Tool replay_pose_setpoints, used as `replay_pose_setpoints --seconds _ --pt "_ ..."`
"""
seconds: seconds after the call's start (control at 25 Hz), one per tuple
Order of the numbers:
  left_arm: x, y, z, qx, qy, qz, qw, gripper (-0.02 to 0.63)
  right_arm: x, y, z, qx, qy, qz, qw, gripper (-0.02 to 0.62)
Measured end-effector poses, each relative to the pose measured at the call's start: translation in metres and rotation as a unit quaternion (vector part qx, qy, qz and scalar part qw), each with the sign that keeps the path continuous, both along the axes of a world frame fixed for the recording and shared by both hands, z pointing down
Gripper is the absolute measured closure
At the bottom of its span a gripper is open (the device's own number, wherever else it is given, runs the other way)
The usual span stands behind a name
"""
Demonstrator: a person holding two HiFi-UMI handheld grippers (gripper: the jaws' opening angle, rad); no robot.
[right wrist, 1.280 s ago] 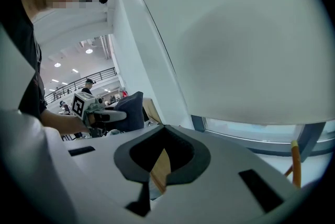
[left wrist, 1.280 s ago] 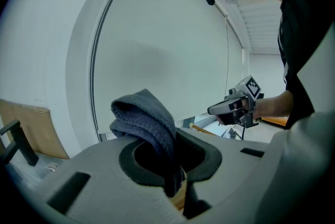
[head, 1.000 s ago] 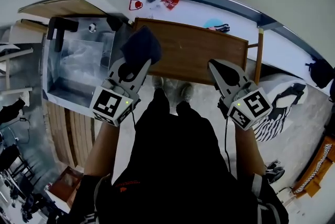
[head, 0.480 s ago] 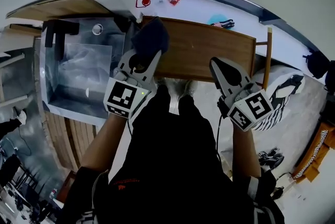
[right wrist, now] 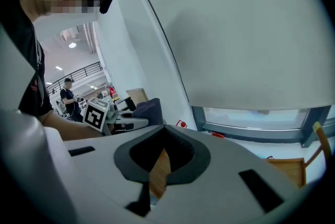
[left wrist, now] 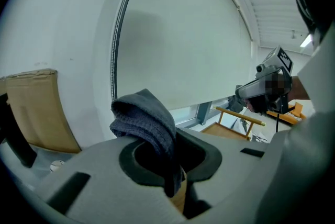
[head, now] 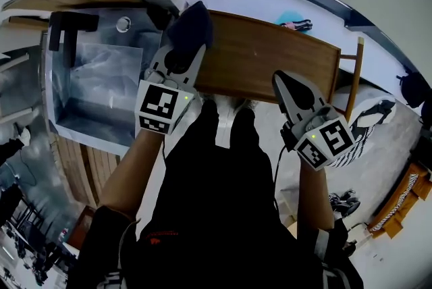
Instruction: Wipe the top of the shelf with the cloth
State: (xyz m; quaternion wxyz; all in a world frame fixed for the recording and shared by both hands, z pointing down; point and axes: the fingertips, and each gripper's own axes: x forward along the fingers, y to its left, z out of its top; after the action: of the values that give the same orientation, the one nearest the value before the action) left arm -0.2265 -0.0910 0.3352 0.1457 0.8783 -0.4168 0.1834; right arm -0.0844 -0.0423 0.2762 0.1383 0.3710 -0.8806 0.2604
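The left gripper is clenching a dark grey-blue cloth, which is bunching up and spilling forward past the jaw tips. In the left gripper view the cloth is sitting right between the jaws of the left gripper, with a folded wad sticking up above them and a tail hanging down into the gap. From the head view, the cloth is lying over the left end of the brown wooden shelf top, near its far corner; whether it is pressing on the wood cannot be told.

The right gripper is hovering over the near edge of the shelf top towards its right end, well apart from the cloth. In its own view the right gripper is holding its jaws together with nothing between them, only a sliver of wood showing behind.

A metal basin is standing just to the left of the shelf.
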Motion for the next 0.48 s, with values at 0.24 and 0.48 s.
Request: replay_pose_setpoints --seconds 0.24,0.48 --pt "0.002 -0.016 0.031 -0.015 -0.022 -0.027 0.9993 0.549 0.024 -0.012 0.02 -0.008 -0.005 -0.004 1.0 0.591" --pt "0.004 -0.034 0.069 -0.046 -0.061 -0.059 0.9954 0.549 0.046 -0.022 0.043 -0.028 -0.007 -0.013 1.0 0.591"
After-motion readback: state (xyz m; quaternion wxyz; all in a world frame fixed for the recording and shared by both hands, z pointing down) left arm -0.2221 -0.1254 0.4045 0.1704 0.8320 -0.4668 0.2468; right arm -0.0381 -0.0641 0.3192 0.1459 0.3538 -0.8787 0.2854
